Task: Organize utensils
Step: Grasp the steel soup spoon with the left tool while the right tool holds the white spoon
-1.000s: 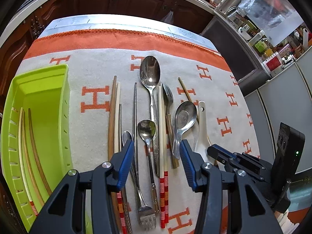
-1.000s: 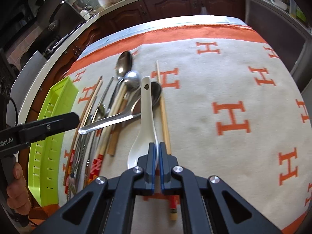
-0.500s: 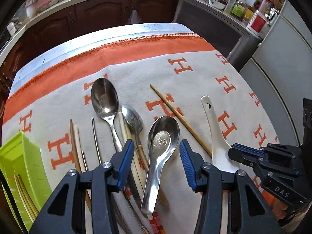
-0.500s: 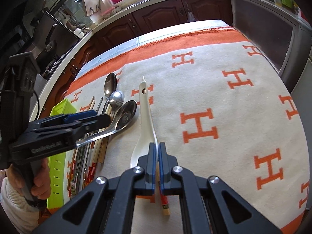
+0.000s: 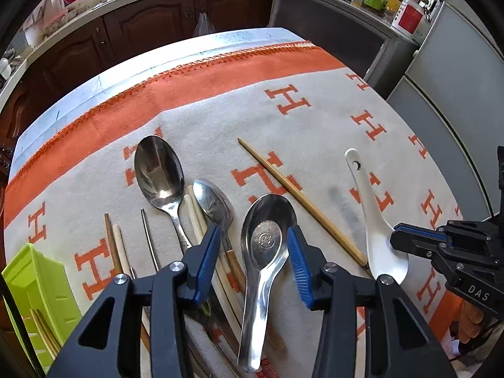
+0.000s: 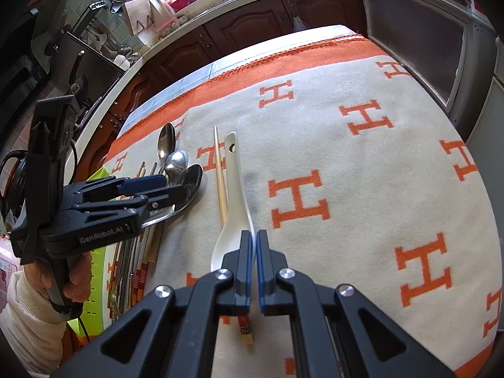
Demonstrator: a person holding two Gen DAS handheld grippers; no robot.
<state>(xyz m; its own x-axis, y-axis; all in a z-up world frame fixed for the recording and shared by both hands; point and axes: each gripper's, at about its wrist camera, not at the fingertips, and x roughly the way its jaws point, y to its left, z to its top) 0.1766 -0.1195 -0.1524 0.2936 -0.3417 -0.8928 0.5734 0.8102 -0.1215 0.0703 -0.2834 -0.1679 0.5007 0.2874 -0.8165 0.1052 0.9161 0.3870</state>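
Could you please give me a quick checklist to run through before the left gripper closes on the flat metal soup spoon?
1. Left gripper straddles the metal soup spoon: ok.
2. Pads pressing on the spoon: not ok, gaps show.
3. Neighbouring teaspoon outside the jaws: ok.
4. Right gripper shut, above the white ceramic spoon: ok.
5. Room in the green tray: cannot tell, mostly cropped.

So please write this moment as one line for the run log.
left gripper: open around metal soup spoon | right gripper: shut at white spoon | green tray: holds chopsticks
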